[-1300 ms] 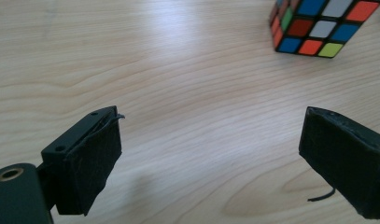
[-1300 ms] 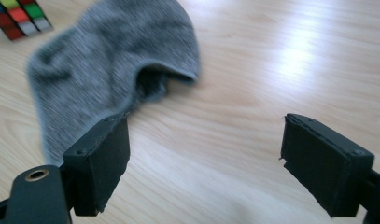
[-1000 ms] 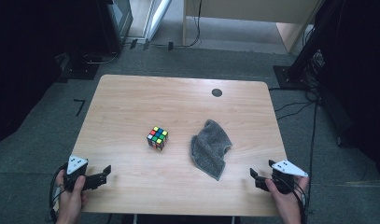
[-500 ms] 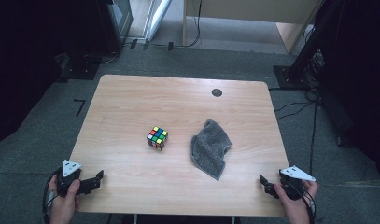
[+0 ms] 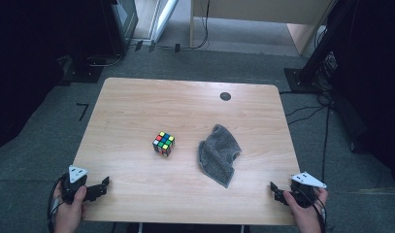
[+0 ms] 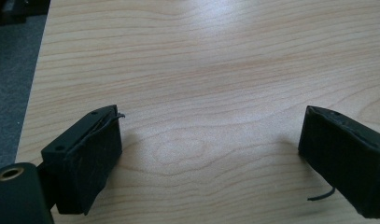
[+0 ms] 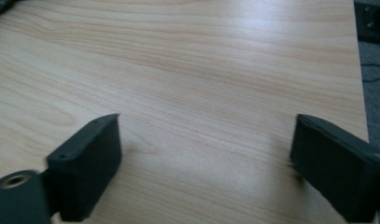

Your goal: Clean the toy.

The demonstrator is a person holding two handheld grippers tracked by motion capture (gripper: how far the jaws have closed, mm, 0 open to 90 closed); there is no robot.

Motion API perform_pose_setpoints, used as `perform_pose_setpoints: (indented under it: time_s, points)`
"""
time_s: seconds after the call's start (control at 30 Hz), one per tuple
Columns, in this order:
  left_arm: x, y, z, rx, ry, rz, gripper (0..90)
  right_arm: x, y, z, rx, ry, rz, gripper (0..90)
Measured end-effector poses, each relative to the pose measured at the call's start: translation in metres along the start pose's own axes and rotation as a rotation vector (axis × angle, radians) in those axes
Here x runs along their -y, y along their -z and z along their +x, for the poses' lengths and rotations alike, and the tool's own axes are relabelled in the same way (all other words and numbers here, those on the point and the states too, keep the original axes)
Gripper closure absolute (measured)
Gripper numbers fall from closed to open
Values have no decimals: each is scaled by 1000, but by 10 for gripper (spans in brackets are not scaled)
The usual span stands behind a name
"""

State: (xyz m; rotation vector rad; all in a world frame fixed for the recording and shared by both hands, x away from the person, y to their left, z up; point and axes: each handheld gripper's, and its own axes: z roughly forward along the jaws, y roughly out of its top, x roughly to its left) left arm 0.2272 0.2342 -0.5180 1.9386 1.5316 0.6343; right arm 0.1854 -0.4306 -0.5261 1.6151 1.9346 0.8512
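Grey cloth and Rubik's cube lie untouched mid-table while both hands have drawn back to the near corners, left gripper gaping empty, right gripper just widened on nothing, so work looks unstarted.

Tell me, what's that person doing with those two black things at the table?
A person sits at a wooden table with a grabbing tool in each hand. The left tool and the right tool both rest at the near edge with their jaws wide open, and the right jaws have just been opening with nothing between them. Neither touches anything. A colourful puzzle cube sits in the middle, and a crumpled grey cloth lies beside it, closer to the right tool.
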Motion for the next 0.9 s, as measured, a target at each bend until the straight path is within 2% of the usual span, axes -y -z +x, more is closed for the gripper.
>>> perform_pose_setpoints:
  time_s: [0.2,0.9]
  points:
    - [-1,-1,0,9,-8,-1,63,-1,-2,-1,14,-14,14,6]
    - [-1,-1,0,19,-18,0,57,-1,-2,-2,8,-8,15,3]
